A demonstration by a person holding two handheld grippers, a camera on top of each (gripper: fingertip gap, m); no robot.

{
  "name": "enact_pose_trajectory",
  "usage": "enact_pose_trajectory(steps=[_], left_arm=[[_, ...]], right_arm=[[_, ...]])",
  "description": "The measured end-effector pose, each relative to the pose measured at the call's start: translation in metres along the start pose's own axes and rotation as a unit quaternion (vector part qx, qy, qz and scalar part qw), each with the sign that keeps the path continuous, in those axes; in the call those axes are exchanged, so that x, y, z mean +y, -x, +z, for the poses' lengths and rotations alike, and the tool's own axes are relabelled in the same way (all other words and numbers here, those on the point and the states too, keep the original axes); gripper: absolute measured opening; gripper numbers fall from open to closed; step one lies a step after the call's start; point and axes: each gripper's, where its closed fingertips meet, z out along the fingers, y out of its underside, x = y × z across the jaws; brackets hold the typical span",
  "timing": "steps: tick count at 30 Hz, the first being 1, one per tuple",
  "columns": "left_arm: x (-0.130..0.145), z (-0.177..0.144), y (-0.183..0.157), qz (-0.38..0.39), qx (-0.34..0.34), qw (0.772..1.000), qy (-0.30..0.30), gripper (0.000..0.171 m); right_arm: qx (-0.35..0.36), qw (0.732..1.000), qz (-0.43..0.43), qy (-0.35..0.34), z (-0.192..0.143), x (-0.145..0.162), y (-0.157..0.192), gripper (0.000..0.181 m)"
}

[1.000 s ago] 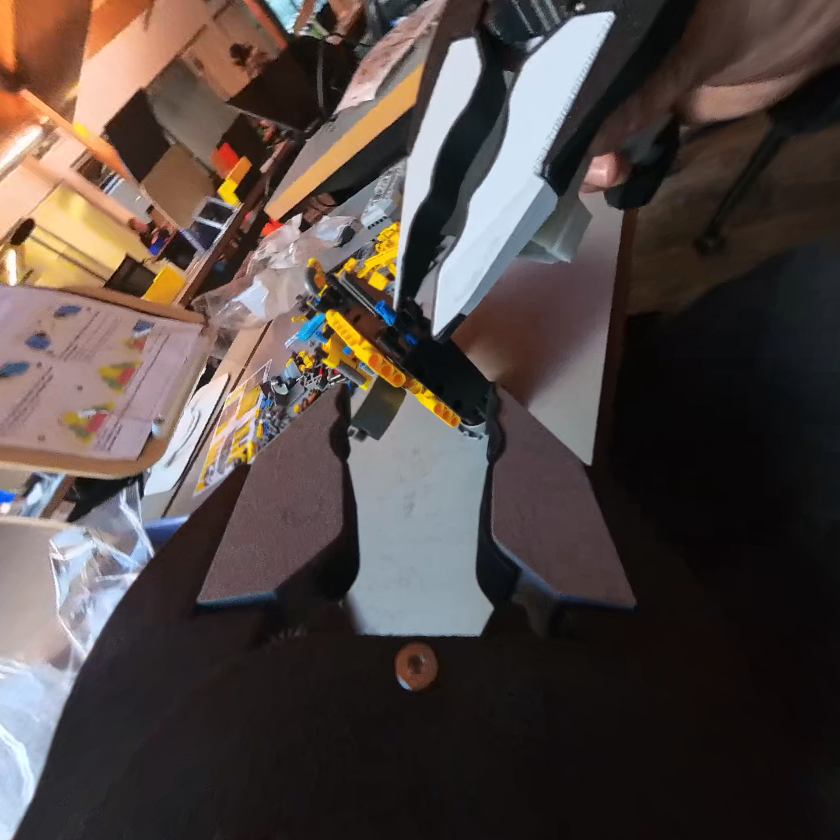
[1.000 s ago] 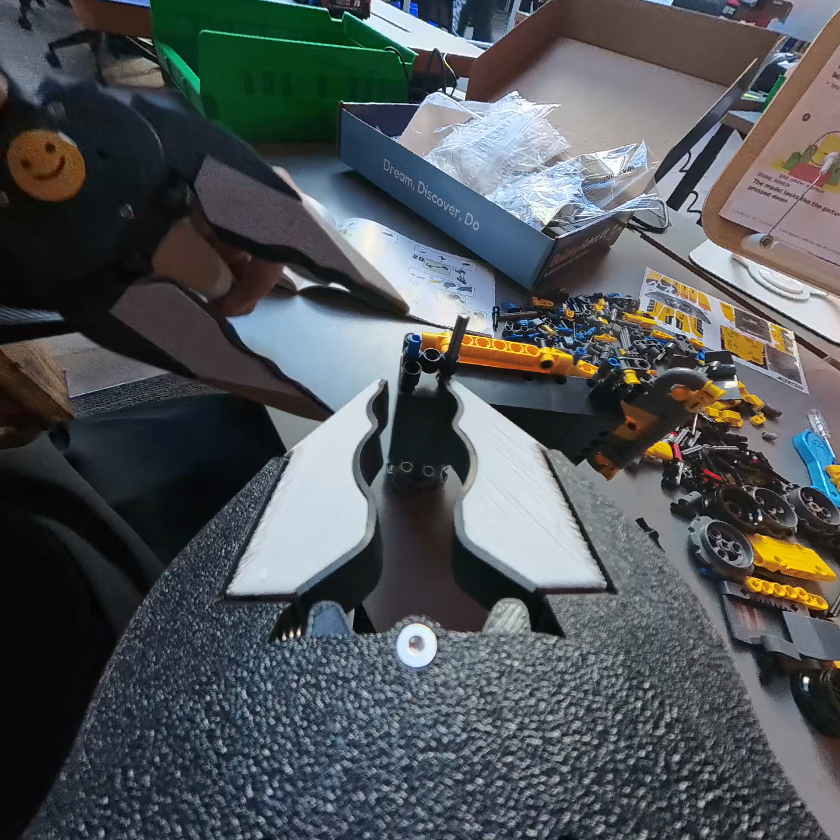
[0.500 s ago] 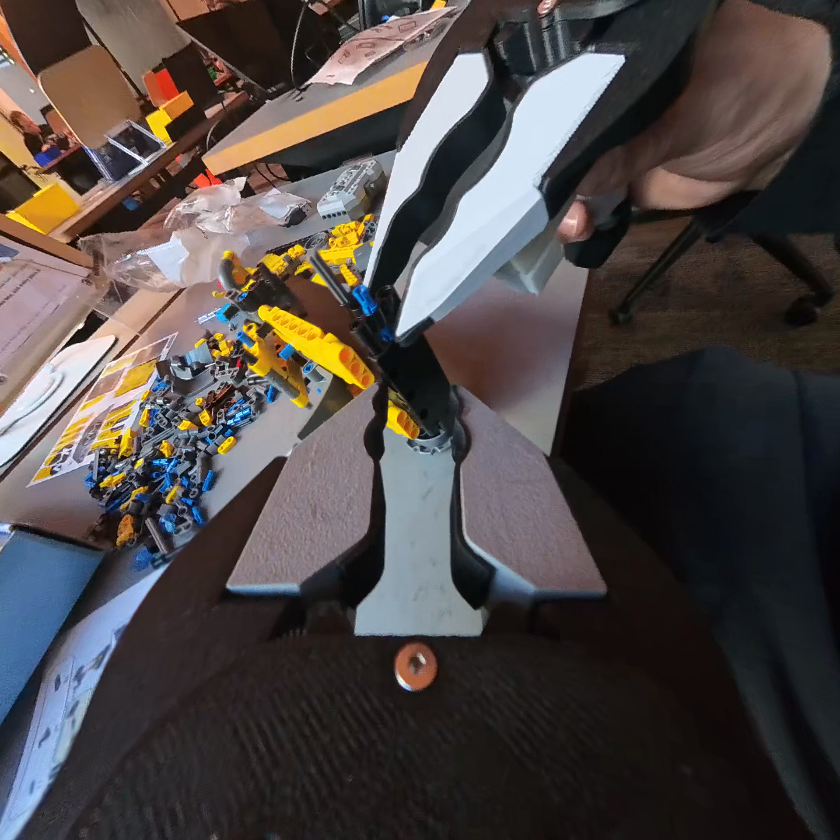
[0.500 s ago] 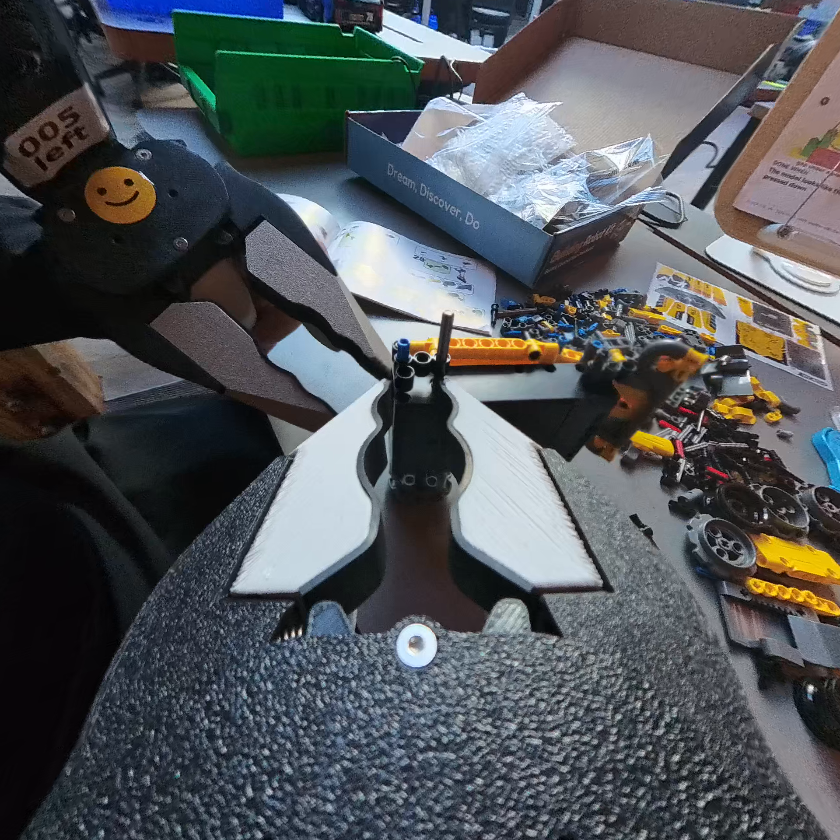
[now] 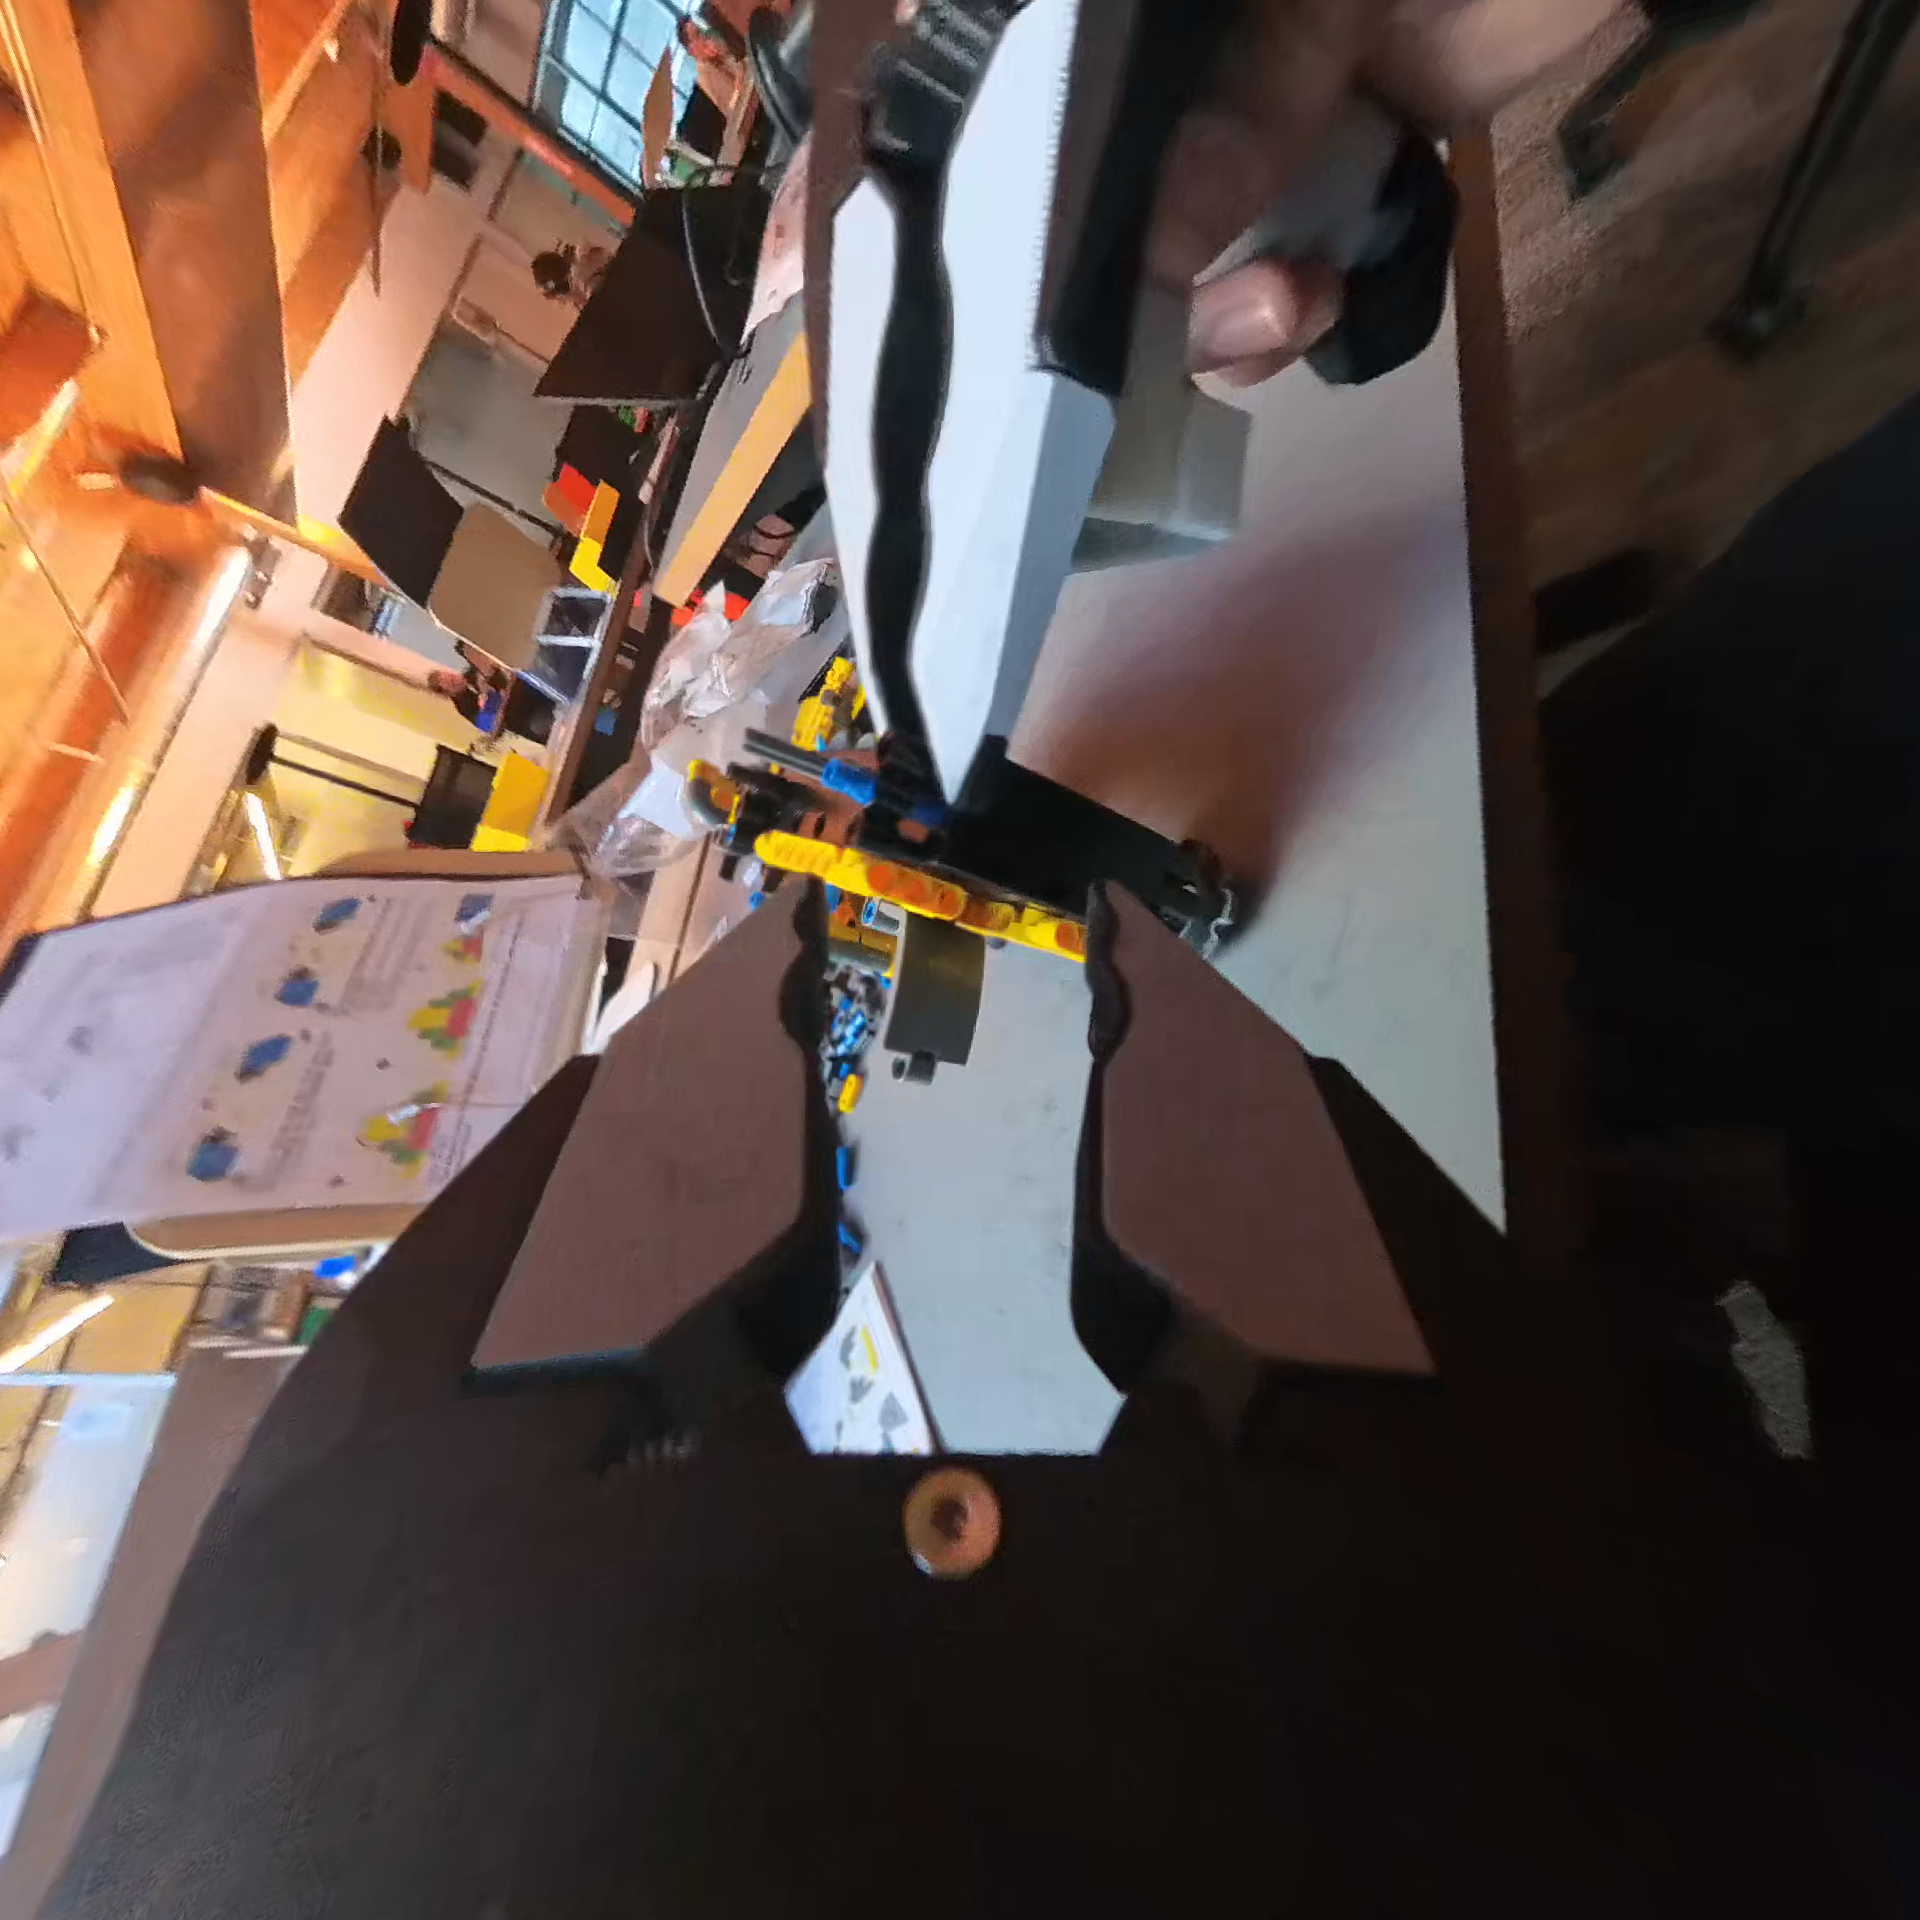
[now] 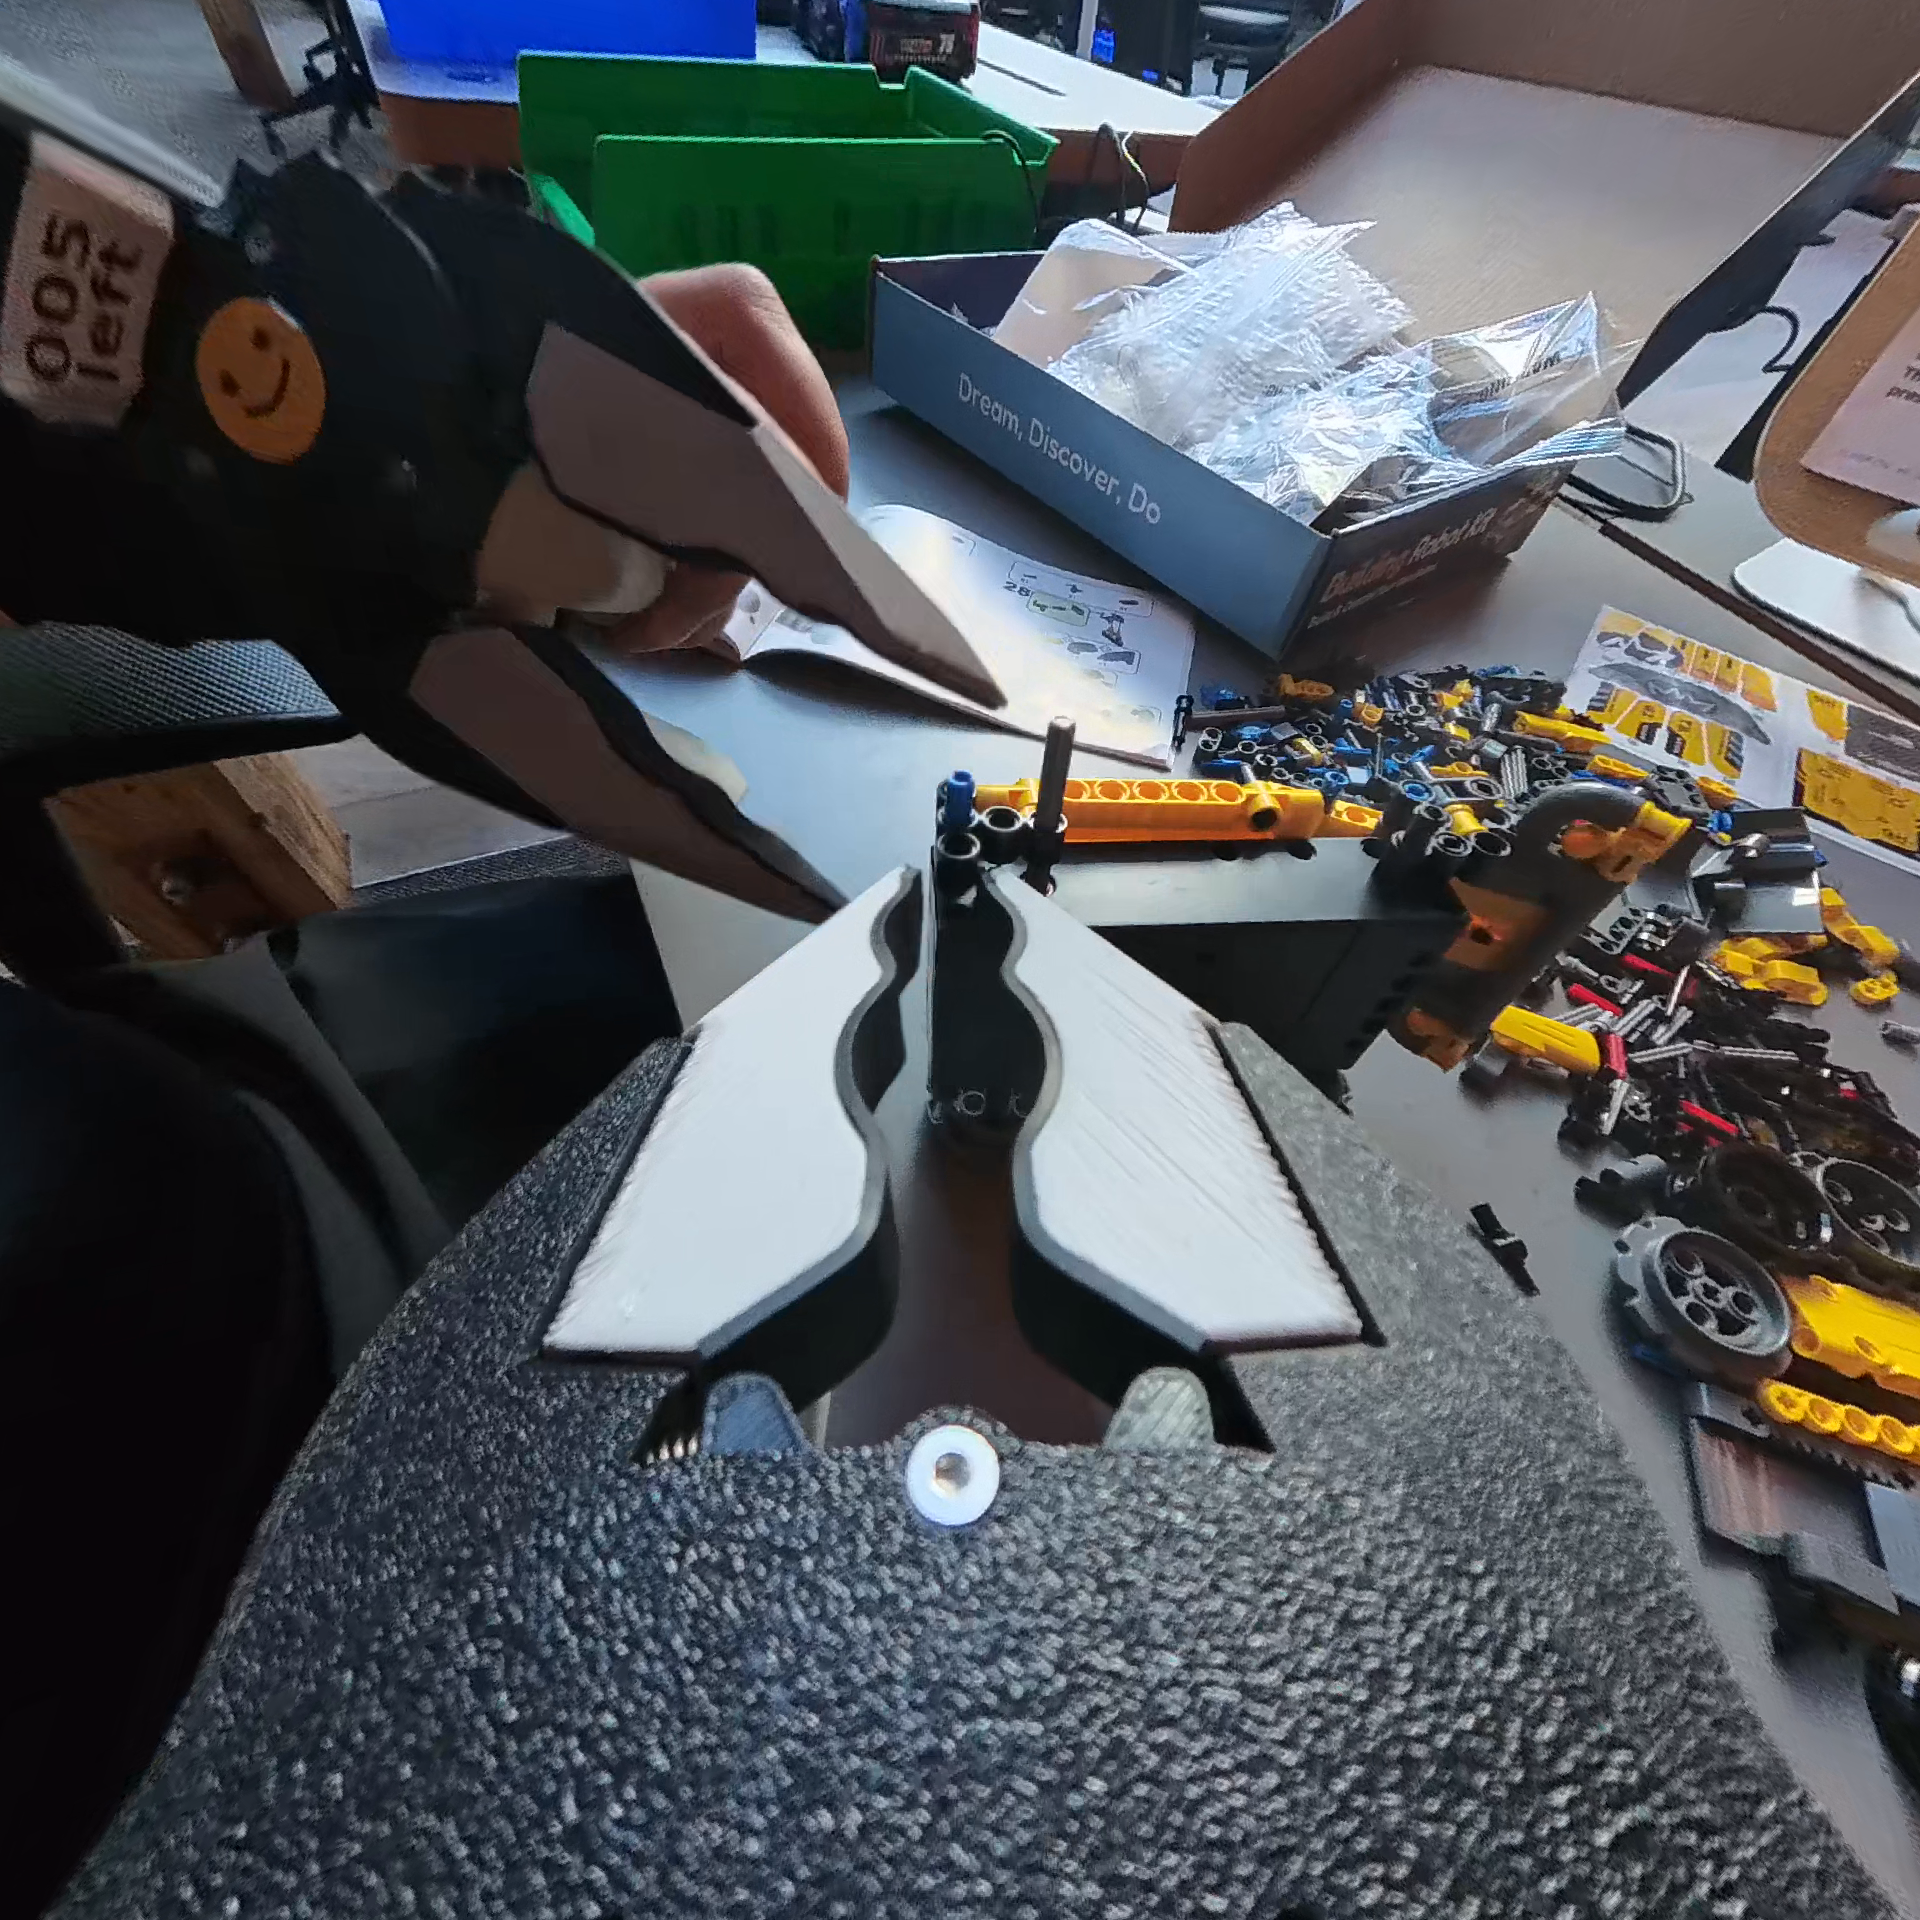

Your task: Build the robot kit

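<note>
A black and yellow brick model (image 6: 1226, 914) with a long yellow beam (image 6: 1174, 805) and an upright dark axle is held just above the grey table (image 6: 831, 748). My right gripper (image 6: 961, 883), with white fingers, is shut on the model's black end. My left gripper (image 6: 914, 800), with brown fingers, is open just left of that end, its tips apart from it. In the left wrist view my left gripper (image 5: 951, 904) is wide open with the model (image 5: 935, 894) crossing just beyond its tips. The right gripper (image 5: 935, 769) comes down onto the model from above.
A pile of loose black, yellow and blue pieces (image 6: 1558, 790) and wheels (image 6: 1704, 1299) lies to the right. A blue box of plastic bags (image 6: 1143, 499), a booklet (image 6: 1039, 634), a sticker sheet (image 6: 1714, 707) and green bins (image 6: 769, 177) lie behind. The table's edge is at left. My left and right fingertips are right by each other.
Half a second ago my left gripper's fingers were narrowed about the model's end. Now they are spread wide and the gripper has tilted and drawn back a little. The right gripper keeps its hold.
</note>
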Motion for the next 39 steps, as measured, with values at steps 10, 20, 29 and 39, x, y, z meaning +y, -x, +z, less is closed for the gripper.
enact_pose_trajectory(steps=[10,20,29,39], left_arm=[[0.003,0.007,-0.004,-0.180,-0.031,0.983,0.005,0.043],[-0.004,0.019,-0.010,-0.367,-0.093,0.925,0.007,0.041],[0.004,0.029,-0.007,-0.406,-0.150,0.901,0.017,0.036],[0.001,0.028,-0.014,-0.382,-0.129,0.915,0.017,0.035]], right_arm=[[0.005,1.000,0.007,-0.006,-0.005,0.002,-0.003,0.016],[0.010,1.000,-0.010,-0.002,-0.004,0.002,-0.003,0.011],[-0.002,1.000,0.001,-0.001,-0.002,0.002,-0.003,0.008],[0.013,1.000,-0.016,0.013,-0.008,0.005,-0.007,0.013]])
